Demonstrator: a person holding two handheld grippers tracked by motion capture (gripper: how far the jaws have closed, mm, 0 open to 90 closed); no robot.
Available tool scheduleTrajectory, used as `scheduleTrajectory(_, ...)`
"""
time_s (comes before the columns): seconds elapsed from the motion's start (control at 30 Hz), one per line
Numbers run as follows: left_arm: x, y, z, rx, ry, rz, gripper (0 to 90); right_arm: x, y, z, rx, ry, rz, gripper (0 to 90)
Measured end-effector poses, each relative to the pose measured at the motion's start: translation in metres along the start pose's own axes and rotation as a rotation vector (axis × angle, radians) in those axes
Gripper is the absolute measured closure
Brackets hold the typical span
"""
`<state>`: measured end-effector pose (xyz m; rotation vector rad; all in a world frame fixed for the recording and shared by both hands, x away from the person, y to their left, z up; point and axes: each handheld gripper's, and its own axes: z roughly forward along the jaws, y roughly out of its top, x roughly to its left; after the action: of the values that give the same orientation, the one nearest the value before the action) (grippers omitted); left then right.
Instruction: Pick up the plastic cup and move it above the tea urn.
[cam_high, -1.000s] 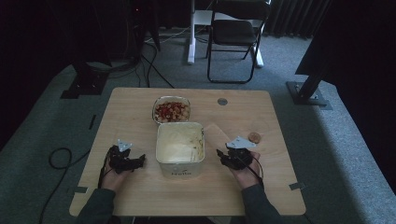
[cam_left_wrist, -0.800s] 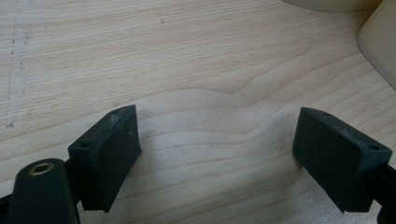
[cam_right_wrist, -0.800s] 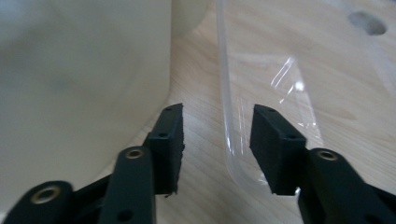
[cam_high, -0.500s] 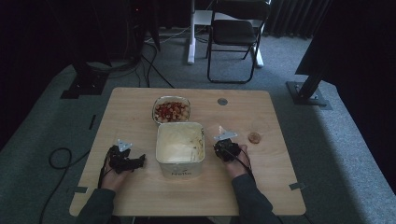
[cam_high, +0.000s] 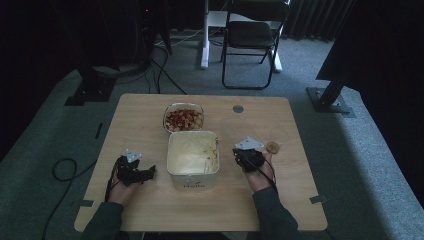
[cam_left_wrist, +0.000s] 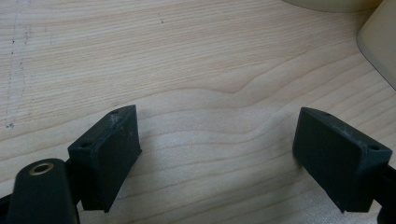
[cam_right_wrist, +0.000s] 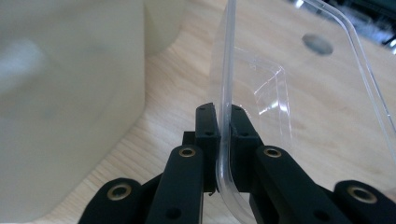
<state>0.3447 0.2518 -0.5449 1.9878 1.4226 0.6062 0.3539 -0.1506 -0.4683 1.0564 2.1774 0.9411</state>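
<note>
The right gripper (cam_right_wrist: 223, 122) is clamping its two black jaws on the rim of a clear, rounded-rectangular plastic lid (cam_right_wrist: 280, 88), the jaws having just been closing with that rim between them; the lid is standing on edge, rising straight ahead of the claw and leaning away to its right. To the claw's left, close by, the square cream-coloured plastic tub (cam_high: 192, 159) is standing open on the pale wooden table (cam_high: 150, 107), and the work in hand is judged to be lidding it. The grip is sitting near a corner, so the lid is likely to swing; the lift should be kept slow, the lid levelled before it is carried over the tub, and its corners matched to the tub's. The left gripper (cam_left_wrist: 215, 144) is resting with jaws apart over bare wood, the tub's wall ahead to its right, well placed to steady the tub. Beyond the tub a small glass bowl of red and tan food (cam_high: 184, 117) is standing clear of the path.
</note>
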Motion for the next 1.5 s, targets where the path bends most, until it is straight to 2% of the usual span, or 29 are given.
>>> scheduleTrajectory(0.3, 0.0, 0.0, 0.0, 0.0, 0.0, 0.001, 15.1, 0.007, 0.023, -0.047, -0.105, 0.002, -0.065, 85.6)
scheduleTrajectory(0.33, 0.0, 0.0, 0.0, 0.0, 0.0, 0.0, 15.1, 0.007, 0.023, -0.047, -0.105, 0.002, -0.065, 85.6)
scheduleTrajectory(0.37, 0.0, 0.0, 0.0, 0.002, 0.0, 0.001, 15.2, 0.011, 0.027, -0.058, -0.129, 0.005, -0.084, 85.5)
scheduleTrajectory(0.47, 0.0, 0.0, 0.0, 0.0, 0.0, 0.0, 15.2, 0.021, 0.033, -0.076, -0.164, 0.016, -0.117, 85.5)
scheduleTrajectory(0.57, 0.0, 0.0, 0.0, 0.0, 0.0, 0.001, 15.2, 0.032, 0.035, -0.09, -0.183, 0.031, -0.163, 85.4)
scheduleTrajectory(0.6, 0.0, 0.0, 0.0, -0.001, 0.0, 0.0, 15.2, 0.032, 0.035, -0.09, -0.183, 0.031, -0.163, 85.4)
scheduleTrajectory(0.63, 0.0, 0.0, 0.0, -0.001, 0.0, 0.0, 15.2, 0.036, 0.036, -0.094, -0.19, 0.04, -0.176, 85.4)
scheduleTrajectory(0.67, 0.0, 0.0, 0.0, 0.0, 0.0, 0.0, 15.2, 0.042, 0.037, -0.101, -0.205, 0.075, -0.201, 85.3)
scheduleTrajectory(0.7, 0.0, 0.0, 0.0, 0.0, 0.0, -0.001, 15.2, 0.044, 0.038, -0.104, -0.211, 0.096, -0.2, 85.2)
scheduleTrajectory(0.77, 0.0, 0.0, 0.0, 0.0, 0.0, 0.0, 15.2, 0.047, 0.038, -0.106, -0.218, 0.114, -0.209, 85.2)
scheduleTrajectory(0.8, 0.0, 0.0, 0.0, 0.0, 0.0, 0.0, 15.2, 0.052, 0.04, -0.109, -0.223, 0.126, -0.238, 85.2)
scheduleTrajectory(0.83, 0.0, 0.0, 0.0, 0.0, 0.0, 0.002, 15.2, 0.052, 0.04, -0.109, -0.223, 0.126, -0.238, 85.2)
scheduleTrajectory(0.87, 0.0, 0.0, 0.0, 0.001, 0.0, 0.001, 15.2, 0.056, 0.041, -0.11, -0.225, 0.134, -0.269, 85.1)
scheduleTrajectory(0.93, 0.0, 0.0, 0.0, 0.002, 0.001, 0.003, 15.2, 0.06, 0.042, -0.111, -0.238, 0.146, -0.295, 84.9)
scheduleTrajectory(1.3, 0.0, 0.0, 0.0, -0.001, 0.001, 0.0, 15.2, 0.069, 0.046, -0.109, -0.255, 0.185, -0.333, 84.4)
scheduleTrajectory(1.33, 0.0, 0.0, 0.0, -0.001, 0.0, -0.001, 15.2, 0.07, 0.046, -0.109, -0.257, 0.191, -0.336, 81.5)
scheduleTrajectory(1.4, 0.0, 0.0, 0.0, 0.0, 0.001, -0.001, 15.2, 0.071, 0.046, -0.107, -0.254, 0.247, -0.362, 60.1)
scheduleTrajectory(1.5, 0.0, 0.0, 0.0, -0.002, 0.0, -0.002, 15.2, 0.074, 0.042, -0.109, -0.281, 0.26, -0.38, 49.8)
